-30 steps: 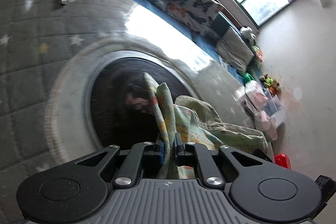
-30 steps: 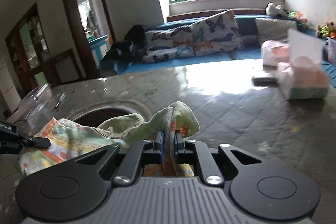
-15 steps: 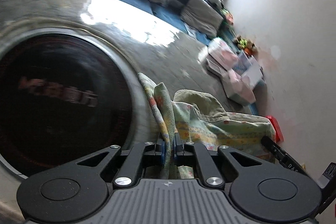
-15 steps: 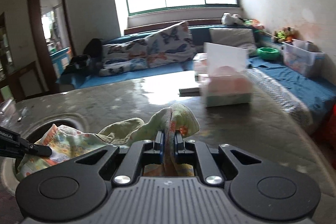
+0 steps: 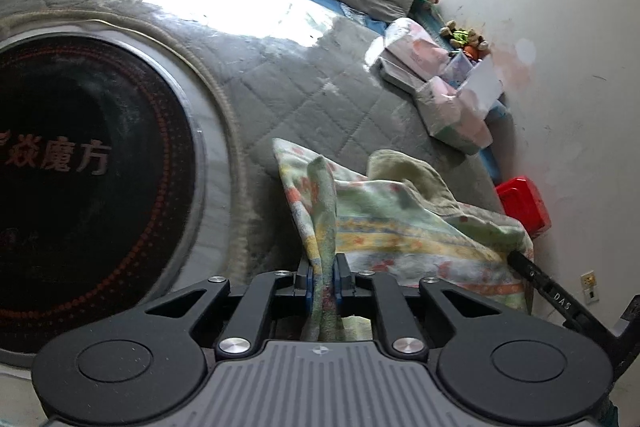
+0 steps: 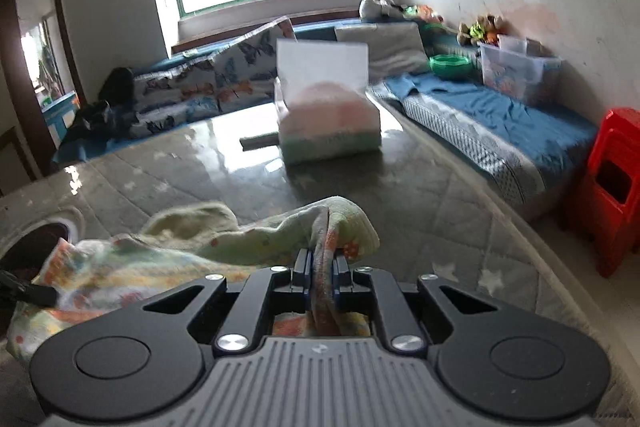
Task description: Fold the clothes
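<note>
A small garment [image 5: 400, 223] of pale green cloth with a flowered print hangs bunched between my two grippers, just above the grey quilted table cover [image 5: 320, 75]. My left gripper [image 5: 322, 267] has one end of it between its blue pads; the jaws are opening, though the pads still touch the cloth. The right gripper [image 6: 321, 263] is shut on the other end of the garment [image 6: 200, 239]. The right gripper's finger [image 5: 552, 291] shows at the cloth's far edge in the left wrist view.
A round black hob plate [image 5: 80, 167] is set into the table at the left. Tissue packs [image 6: 328, 123] and a flat grey thing stand further back on the table. A red stool [image 6: 616, 187] is beside the table, and a blue couch with cushions [image 6: 500, 119] runs along the walls.
Both grippers have carried the garment sideways off the black hob plate and now hold it over the quilted cover nearer the tissue packs. Both views have swung to the right.
</note>
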